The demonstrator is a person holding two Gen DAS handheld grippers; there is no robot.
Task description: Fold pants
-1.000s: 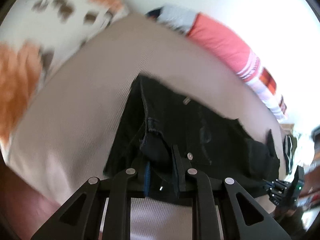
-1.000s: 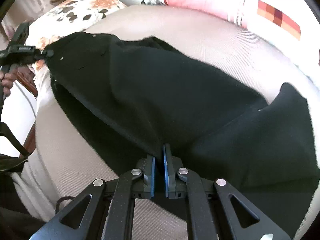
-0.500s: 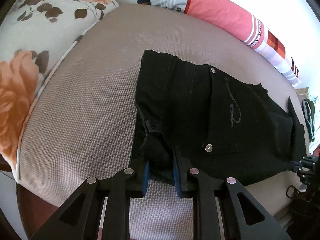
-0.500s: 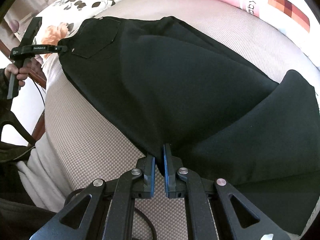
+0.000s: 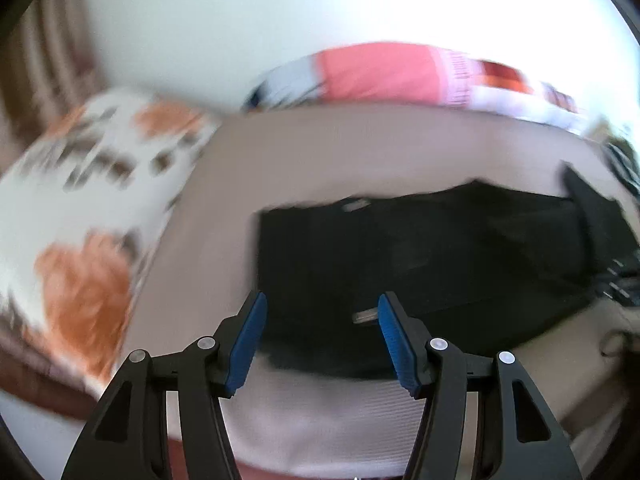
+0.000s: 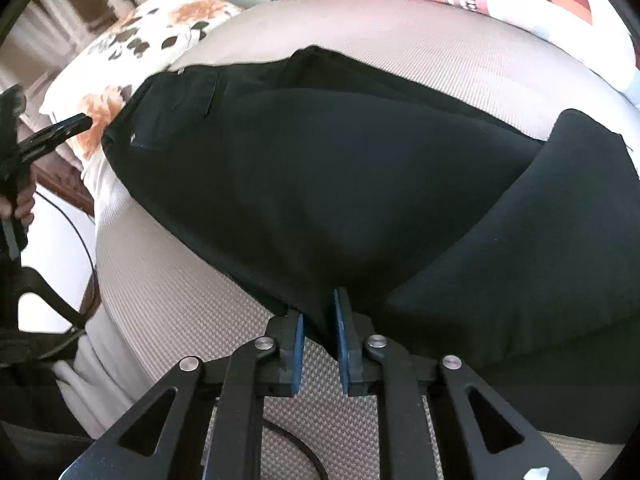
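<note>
Black pants point(image 6: 340, 184) lie spread on a beige bed point(image 6: 168, 280), waistband to the left, a leg end folded at the right point(image 6: 560, 240). In the left wrist view the pants point(image 5: 420, 252) lie just ahead, blurred. My left gripper point(image 5: 320, 320) is open and empty, its blue pads point(image 5: 250, 332) apart above the waistband edge; it also shows at the far left of the right wrist view point(image 6: 60, 132). My right gripper point(image 6: 320, 316) has its pads point(image 6: 298, 356) slightly apart around the pants' near edge.
A floral pillow point(image 5: 80, 200) lies at the left of the bed point(image 5: 360, 152). A pink striped pillow point(image 5: 380, 72) lies along the far side by the white wall. A cable point(image 6: 72, 224) hangs at the bed's left edge.
My left gripper has opened, let go of the waistband and pulled back and up. My right gripper's pads have parted slightly. The pants now lie flat.
</note>
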